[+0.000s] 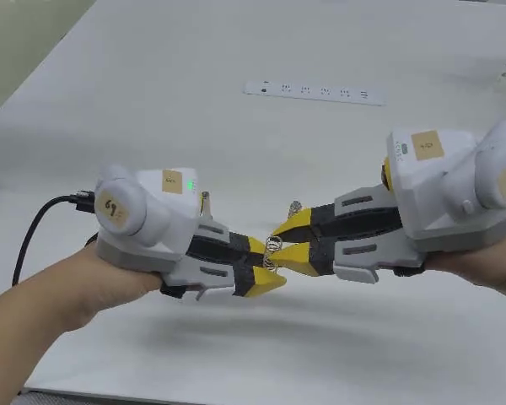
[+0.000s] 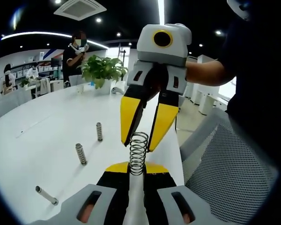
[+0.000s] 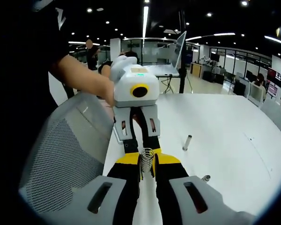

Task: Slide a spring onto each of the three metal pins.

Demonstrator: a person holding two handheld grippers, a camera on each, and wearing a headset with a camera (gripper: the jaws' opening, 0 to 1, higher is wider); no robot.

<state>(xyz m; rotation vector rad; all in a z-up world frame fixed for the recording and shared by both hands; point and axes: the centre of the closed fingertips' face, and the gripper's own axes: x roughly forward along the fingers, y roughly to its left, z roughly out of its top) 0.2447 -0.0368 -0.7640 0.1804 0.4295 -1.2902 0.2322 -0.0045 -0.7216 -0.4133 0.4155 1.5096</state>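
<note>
Spring [image 1: 274, 251] first: which way did it run?

Its long axis ran along the line between my two grippers, tip to tip. In the left gripper view it rose straight out from my left gripper [image 2: 136, 168] towards the right gripper [image 2: 141, 143] facing it. In the head view it sat slightly tilted, up in the air above the table [image 1: 236, 126].

And how did your jaws stand on it?

My left jaws were narrow, nipped on the spring's near end, with the coils standing out past the yellow tips. My right jaws were parted in a V, one yellow tip on each side of the far end. Whether they pressed the coils or only flanked them, I could not tell.

Where did the rest of the parts lie?

On the table off to one side of my left gripper, well apart from the held spring. One coiled piece [image 2: 99, 131] stood upright, and a second coiled piece [image 2: 80, 153] stood near it, leaning a little. I could not tell whether a pin sat inside either. A bare pin [image 2: 47, 195] lay on its side nearer my left gripper, apart from both.

Anything farther off?

A white power strip [image 1: 314, 92] lay flat across the table beyond both grippers.
</note>
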